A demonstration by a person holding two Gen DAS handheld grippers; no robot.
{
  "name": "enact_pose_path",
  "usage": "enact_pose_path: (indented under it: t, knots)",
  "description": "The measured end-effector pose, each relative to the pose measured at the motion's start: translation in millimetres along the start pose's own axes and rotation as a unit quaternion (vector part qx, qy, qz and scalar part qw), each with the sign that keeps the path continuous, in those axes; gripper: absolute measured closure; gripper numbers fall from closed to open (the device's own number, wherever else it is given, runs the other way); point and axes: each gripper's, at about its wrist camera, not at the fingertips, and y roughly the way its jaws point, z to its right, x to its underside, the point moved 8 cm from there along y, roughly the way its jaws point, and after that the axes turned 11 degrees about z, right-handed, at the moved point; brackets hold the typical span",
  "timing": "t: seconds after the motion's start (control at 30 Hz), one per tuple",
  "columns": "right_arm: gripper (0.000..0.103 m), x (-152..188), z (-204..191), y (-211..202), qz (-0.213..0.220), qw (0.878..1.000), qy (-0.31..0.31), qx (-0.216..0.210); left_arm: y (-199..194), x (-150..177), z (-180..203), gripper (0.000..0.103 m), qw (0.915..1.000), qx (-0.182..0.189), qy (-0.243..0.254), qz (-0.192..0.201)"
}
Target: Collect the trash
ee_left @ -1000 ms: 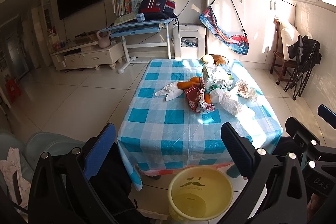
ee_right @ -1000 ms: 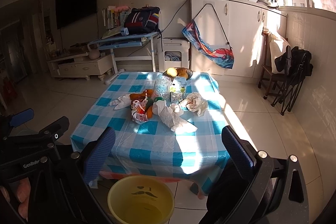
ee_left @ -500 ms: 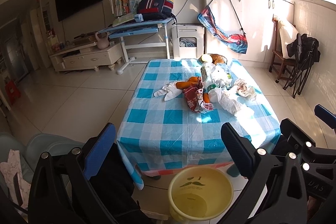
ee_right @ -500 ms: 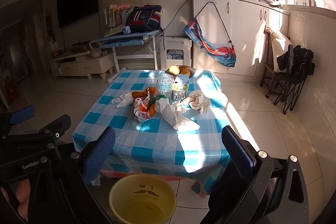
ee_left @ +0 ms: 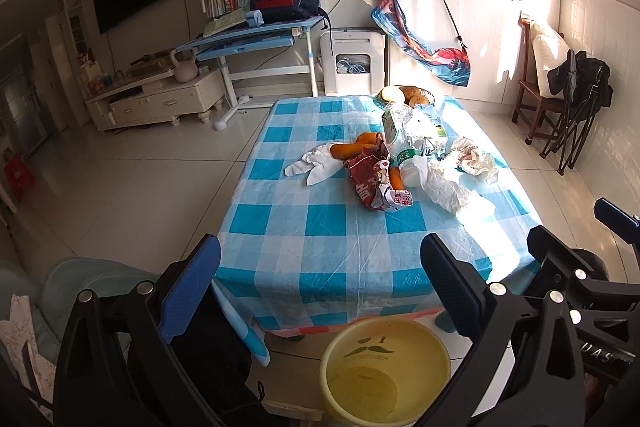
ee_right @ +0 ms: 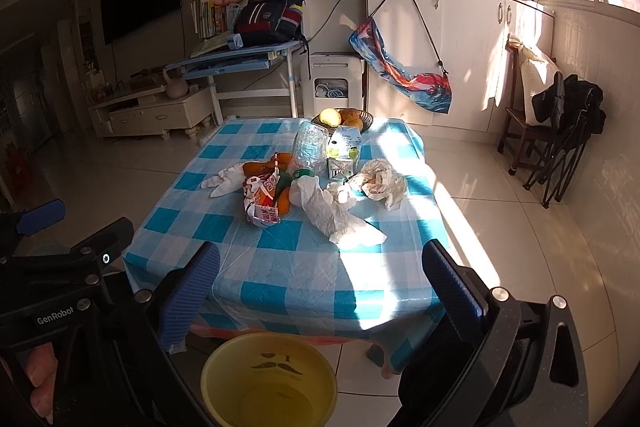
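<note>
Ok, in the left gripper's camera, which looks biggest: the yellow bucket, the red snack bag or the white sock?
1. Round yellow plastic bucket, though it sits nearest the camera.
2 and 3. Crumpled red snack bag and white sock look alike; no ranking.

table (ee_left: 328,223): cloth of blue and white checks | bucket (ee_right: 224,367): yellow, black moustache print at 12 o'clock on inner wall | snack wrapper (ee_left: 370,185): red with white parts | peels (ee_left: 348,149): orange | tissues (ee_right: 340,215): white | fingers (ee_left: 190,291): blue pads on black frame | floor (ee_left: 120,187): pale glossy tiles
</note>
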Motion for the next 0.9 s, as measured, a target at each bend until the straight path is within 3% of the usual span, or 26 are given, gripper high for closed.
enact_pose_path:
  t: [0.9]
  knots:
    - [0.006,6.0,20.5,61.5,-0.033,0.999,0.005,-0.007,92.6,11.8,3.4,0.006,0.9983,-0.008,-0.020,-0.053]
